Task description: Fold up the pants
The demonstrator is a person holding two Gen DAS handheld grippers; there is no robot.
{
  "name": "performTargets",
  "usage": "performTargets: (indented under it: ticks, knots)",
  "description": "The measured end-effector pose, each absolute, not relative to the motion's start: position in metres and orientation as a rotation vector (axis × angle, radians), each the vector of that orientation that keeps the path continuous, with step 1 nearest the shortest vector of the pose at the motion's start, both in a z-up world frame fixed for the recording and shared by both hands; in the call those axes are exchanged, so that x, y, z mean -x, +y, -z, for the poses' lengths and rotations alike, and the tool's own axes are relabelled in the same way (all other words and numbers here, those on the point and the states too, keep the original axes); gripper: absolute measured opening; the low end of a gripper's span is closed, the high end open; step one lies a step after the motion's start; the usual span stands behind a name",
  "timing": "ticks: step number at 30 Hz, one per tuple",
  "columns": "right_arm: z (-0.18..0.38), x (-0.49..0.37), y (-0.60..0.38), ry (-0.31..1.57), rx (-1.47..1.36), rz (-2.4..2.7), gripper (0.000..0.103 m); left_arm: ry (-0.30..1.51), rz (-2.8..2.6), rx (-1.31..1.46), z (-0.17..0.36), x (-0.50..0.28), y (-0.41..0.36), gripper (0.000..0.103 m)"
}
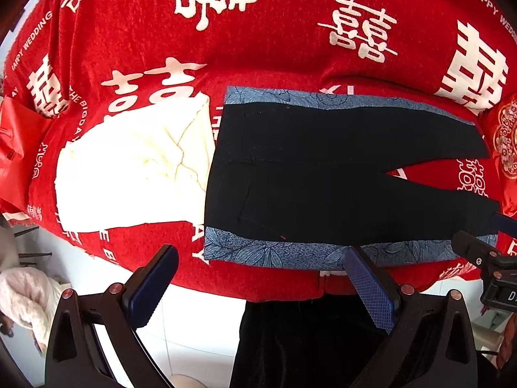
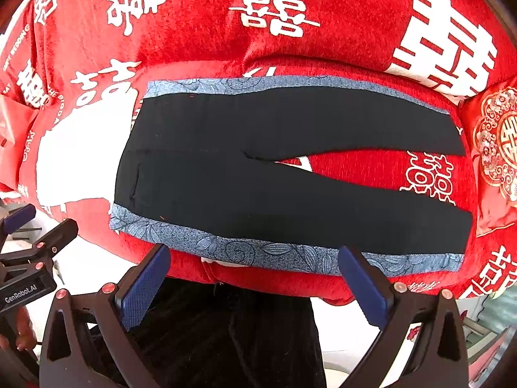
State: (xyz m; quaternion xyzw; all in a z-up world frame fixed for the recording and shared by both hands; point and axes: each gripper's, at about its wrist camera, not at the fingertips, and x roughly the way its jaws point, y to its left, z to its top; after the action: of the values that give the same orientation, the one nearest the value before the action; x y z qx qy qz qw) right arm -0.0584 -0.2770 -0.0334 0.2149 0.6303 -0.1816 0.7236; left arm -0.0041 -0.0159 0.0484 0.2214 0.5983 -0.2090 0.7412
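Black pants (image 1: 316, 174) with blue floral side stripes lie flat on a red bedspread (image 1: 258, 48), waist to the left, legs spread in a V to the right. They also show in the right wrist view (image 2: 258, 177). My left gripper (image 1: 261, 278) is open and empty, just in front of the near stripe. My right gripper (image 2: 255, 274) is open and empty at the bed's near edge, in front of the near leg. The right gripper also shows at the right edge of the left wrist view (image 1: 484, 255).
A folded cream garment (image 1: 135, 168) lies left of the pants' waist. A red cushion (image 2: 497, 148) with gold pattern sits at the right. Dark cloth (image 2: 232, 333) hangs below the bed edge. A pink fluffy item (image 1: 26, 294) lies on the white floor at left.
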Motion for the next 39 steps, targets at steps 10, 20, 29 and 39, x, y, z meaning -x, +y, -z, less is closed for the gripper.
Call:
performTargets:
  ticks: [10,20,29,39]
  knots:
    - [0.031,0.060,-0.276,1.383,-0.456,0.393,0.103,1.289,0.450,-0.487,-0.053,0.007,-0.016,0.103]
    - [0.028,0.058,-0.273,1.375,-0.436,0.380,0.103,1.280,0.426,-0.477,-0.056,0.007,-0.016,0.103]
    - [0.029,0.060,-0.277,1.373,-0.435,0.369,0.103,1.280,0.399,-0.466,-0.058,0.012,-0.017,0.103]
    - [0.027,0.069,-0.292,1.361,-0.428,0.346,0.103,1.278,0.377,-0.454,-0.060,0.026,-0.027,0.103]
